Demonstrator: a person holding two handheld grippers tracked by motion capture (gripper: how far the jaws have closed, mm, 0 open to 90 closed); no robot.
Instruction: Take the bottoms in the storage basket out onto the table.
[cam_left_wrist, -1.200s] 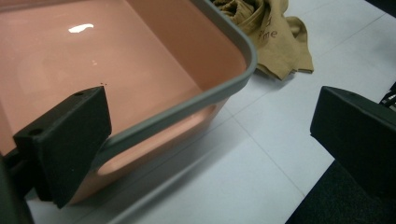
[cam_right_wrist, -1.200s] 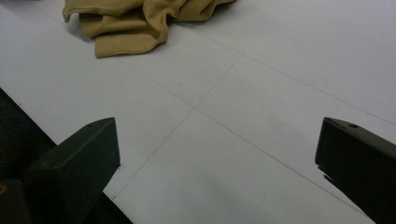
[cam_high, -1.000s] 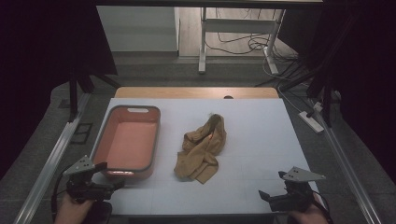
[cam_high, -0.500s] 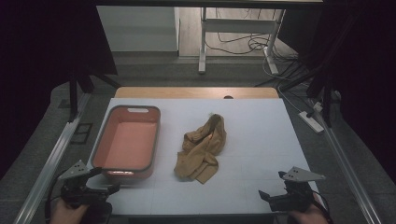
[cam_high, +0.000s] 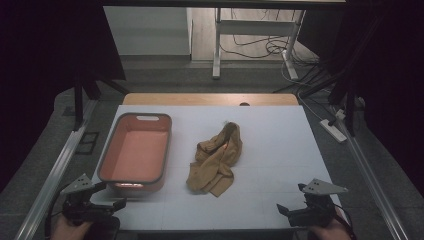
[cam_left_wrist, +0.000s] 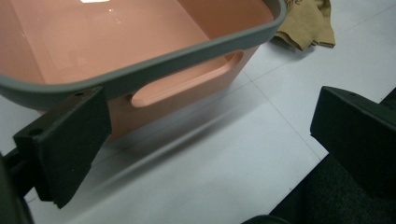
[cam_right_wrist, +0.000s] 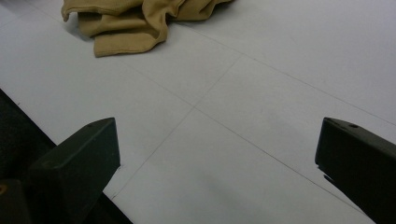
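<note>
— Where's the cloth?
— The tan cloth (cam_high: 216, 159) lies crumpled mid-table, at three o'clock of the pink tub (cam_high: 134, 178).
— And the grippers?
— Left gripper (cam_high: 117, 204) and right gripper (cam_high: 283, 208) both gape wide, holding nothing, at the near edge.

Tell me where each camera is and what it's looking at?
High view: above the person's side, looking forward and down on the white table; hands hold the left gripper and right gripper.
Left gripper view: rides that gripper, facing the pink tub between its open jaws.
Right gripper view: rides that gripper, facing the tan cloth over bare table, jaws open.
Shared: both gripper views catch the cloth.
</note>
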